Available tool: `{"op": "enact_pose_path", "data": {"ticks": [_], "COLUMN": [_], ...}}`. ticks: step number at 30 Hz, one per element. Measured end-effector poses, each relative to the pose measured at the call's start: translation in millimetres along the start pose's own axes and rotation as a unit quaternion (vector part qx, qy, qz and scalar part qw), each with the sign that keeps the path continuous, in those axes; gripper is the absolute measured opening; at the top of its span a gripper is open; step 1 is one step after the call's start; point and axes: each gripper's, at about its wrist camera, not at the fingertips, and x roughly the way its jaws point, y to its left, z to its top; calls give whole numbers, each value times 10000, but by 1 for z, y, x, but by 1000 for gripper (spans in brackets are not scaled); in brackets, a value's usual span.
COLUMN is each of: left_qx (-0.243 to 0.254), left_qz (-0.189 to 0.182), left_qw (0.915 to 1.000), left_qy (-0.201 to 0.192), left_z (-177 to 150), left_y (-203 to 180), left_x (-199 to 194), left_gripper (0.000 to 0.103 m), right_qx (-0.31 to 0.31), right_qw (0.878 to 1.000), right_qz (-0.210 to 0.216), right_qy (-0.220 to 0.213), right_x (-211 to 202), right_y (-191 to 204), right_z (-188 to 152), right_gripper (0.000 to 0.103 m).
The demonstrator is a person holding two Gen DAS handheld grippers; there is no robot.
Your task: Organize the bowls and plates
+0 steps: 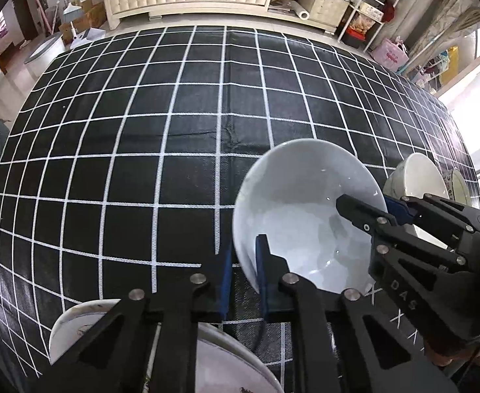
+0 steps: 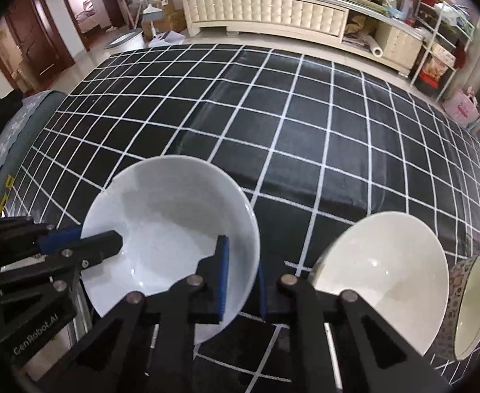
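A plain white bowl is held over the black grid tablecloth. My left gripper is shut on its left rim; it also shows in the right wrist view. My right gripper is shut on its right rim; it also shows in the left wrist view. A cream bowl sits to the right, with a flower-patterned bowl beside it. White plates lie under my left gripper.
A cream cabinet and a wire shelf stand beyond the table's far edge. A grey padded seat is at the table's left side.
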Motion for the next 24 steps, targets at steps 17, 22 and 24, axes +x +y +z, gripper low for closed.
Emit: {"op": "enact_pose_path", "data": {"ticks": [17, 22, 24], "left_qx": [-21, 135, 194], "left_qz": [-45, -56, -72], "left_qw": [9998, 9992, 9990], "left_qy": [-184, -364, -399], "left_z": [-22, -32, -37], "left_y": [-18, -35, -38], "left_x": [-47, -77, -85], "left_gripper": [9, 9, 9], "right_qx": [575, 715, 803], "right_qw": [9976, 9963, 9956], "right_qz": [143, 28, 2], "right_qy": [-354, -467, -477], "right_x": [-68, -96, -102], "right_y": [-6, -9, -11], "right_z": [-15, -32, -39], "right_gripper": [13, 13, 13]}}
